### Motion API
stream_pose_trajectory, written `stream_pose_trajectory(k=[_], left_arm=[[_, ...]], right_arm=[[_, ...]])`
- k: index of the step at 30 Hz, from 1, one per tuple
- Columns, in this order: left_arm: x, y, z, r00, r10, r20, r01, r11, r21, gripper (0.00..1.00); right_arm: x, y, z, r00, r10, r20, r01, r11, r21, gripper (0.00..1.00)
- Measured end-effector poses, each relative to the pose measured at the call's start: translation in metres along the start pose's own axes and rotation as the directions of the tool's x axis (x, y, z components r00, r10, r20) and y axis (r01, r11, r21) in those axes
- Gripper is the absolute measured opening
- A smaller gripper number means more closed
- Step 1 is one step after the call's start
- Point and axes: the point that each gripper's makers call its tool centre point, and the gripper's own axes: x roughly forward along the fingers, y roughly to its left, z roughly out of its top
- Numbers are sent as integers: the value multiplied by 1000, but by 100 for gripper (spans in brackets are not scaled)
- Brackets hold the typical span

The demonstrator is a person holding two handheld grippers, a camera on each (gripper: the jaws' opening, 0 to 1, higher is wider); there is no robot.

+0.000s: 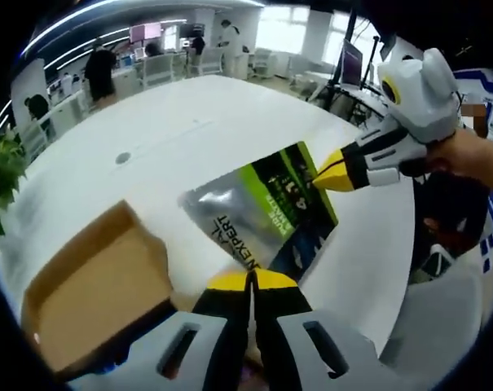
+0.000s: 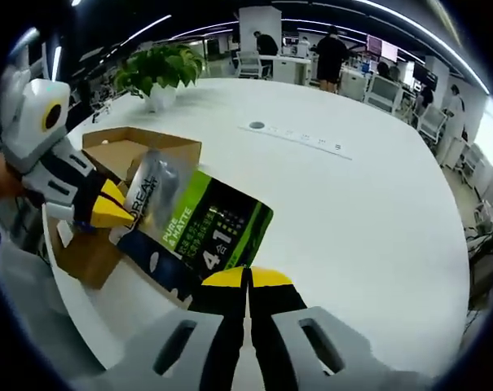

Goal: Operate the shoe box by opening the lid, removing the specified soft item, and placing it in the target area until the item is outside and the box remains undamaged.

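I'm clamping both grippers, left [image 1: 251,281] and right [image 2: 248,278], on floppy, slick pouch [image 2: 199,228] edges, holding it taut above open box [image 1: 87,293]

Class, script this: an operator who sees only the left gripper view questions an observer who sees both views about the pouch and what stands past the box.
Operator: I can't read the pouch's green band. What does it say?
Observer: In the right gripper view, the pouch reads "PURE & MATTE" along that band.
Operator: I see only leaves at my edge. What are they?
Observer: A potted plant in a white pot, standing on the table beyond the open box.
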Motion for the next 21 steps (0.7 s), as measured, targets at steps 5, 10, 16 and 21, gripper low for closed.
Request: stream_pose_trajectory(k=[5, 10, 16, 21], left_arm=[[8, -1, -3, 999, 12, -32, -10, 999, 49, 0], [17, -1, -7, 998, 24, -62, -17, 995, 102, 0], [26, -2, -10, 995, 38, -92, -22, 986, 163, 0], [34, -2, -14, 993, 40, -112, -19, 983, 185, 0]], right_arm=[[10, -4, -4, 1000, -1, -15, 1, 1000, -10, 0], [15, -8, -8, 1000, -3, -14, 3, 1000, 7, 0], [22, -12, -17, 1000, -4, -12, 5, 999, 32, 0], [28, -16, -23, 1000, -2, -8, 3, 999, 50, 0]])
